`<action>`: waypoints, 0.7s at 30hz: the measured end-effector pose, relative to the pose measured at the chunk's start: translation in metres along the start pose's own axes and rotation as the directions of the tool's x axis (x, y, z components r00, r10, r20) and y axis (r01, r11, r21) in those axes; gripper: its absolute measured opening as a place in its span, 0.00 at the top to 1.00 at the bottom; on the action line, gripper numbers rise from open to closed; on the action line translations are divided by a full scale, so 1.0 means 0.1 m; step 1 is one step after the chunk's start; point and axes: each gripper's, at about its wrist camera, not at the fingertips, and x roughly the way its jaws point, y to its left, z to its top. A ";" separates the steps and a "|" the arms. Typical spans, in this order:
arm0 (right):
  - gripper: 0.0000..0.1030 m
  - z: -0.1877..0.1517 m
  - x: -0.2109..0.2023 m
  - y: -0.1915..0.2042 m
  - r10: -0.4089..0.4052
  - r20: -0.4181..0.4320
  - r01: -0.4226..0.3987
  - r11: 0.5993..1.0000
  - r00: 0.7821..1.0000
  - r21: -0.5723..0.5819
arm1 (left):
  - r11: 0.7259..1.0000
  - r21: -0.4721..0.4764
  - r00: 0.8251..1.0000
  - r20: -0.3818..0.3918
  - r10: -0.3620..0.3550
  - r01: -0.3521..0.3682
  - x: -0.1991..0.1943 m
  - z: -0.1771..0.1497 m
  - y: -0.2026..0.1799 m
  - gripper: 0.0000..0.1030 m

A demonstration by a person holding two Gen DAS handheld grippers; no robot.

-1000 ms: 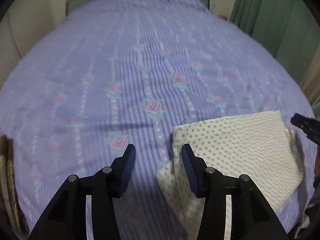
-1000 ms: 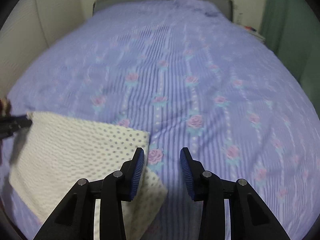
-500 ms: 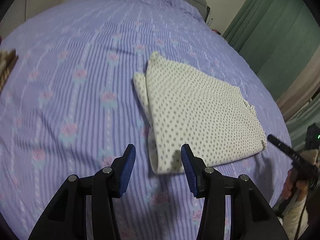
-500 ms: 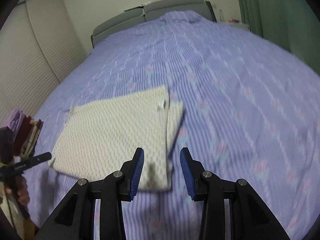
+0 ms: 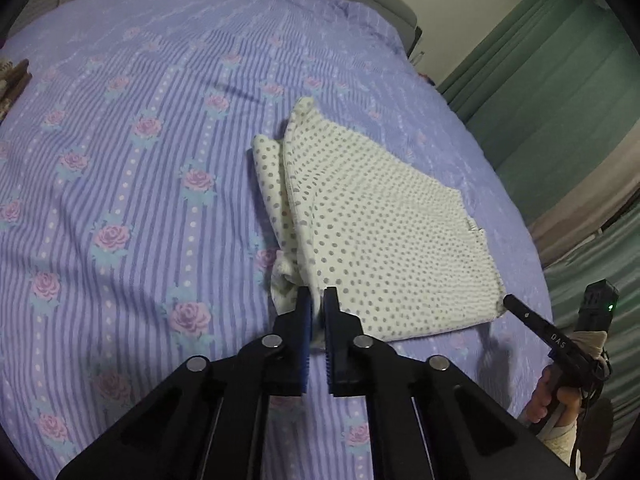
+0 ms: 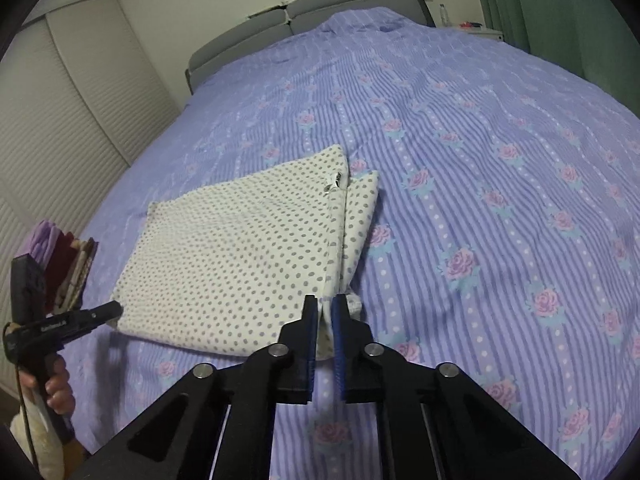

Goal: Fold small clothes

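Observation:
A cream garment with grey dots (image 5: 380, 240) (image 6: 240, 248) lies folded flat on the purple flowered bedspread (image 5: 140, 160). My left gripper (image 5: 315, 294) is at its near left corner, jaws closing, and the blue pads pinch a bunched bit of that corner. My right gripper (image 6: 324, 302) is at the near right corner, jaws closing too, with the fabric edge pressed between its pads. Each gripper shows in the other's view, at the opposite near corner: the right gripper (image 5: 510, 303), the left gripper (image 6: 114, 310). A white label (image 6: 334, 180) sits at the garment's far edge.
A stack of folded clothes (image 6: 68, 264) stands at the bed's left edge. Green curtains (image 5: 560, 100) hang on the right, and slatted wardrobe doors (image 6: 60, 120) on the left. The grey headboard (image 6: 320, 12) is at the far end. A person's hand (image 5: 552, 400) holds the right gripper.
Both grippers swung in from the garment's sides to its near corners, then went from open to shut on the fabric. The left corner is now bunched up.

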 end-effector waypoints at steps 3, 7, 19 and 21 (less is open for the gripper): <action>0.95 -0.01 -0.07 0.03 -0.004 0.009 0.004 1.000 1.000 -0.021 | 1.000 0.020 1.000 0.018 -0.007 0.006 -0.11 -0.04 -0.03 0.95; 0.96 -0.05 -0.14 0.02 -0.002 0.013 0.003 1.000 1.000 -0.018 | 1.000 0.022 1.000 0.006 0.002 -0.003 -0.11 -0.07 0.00 0.95; 0.96 -0.09 -0.01 0.03 -0.113 -0.029 0.112 0.994 0.993 -0.007 | 0.998 -0.017 0.997 -0.046 0.057 -0.058 0.14 -0.02 0.18 0.91; 0.96 -0.08 0.03 0.04 -0.151 -0.048 0.150 0.988 0.987 -0.023 | 0.995 -0.009 0.994 -0.051 0.096 -0.096 0.15 -0.04 0.18 0.78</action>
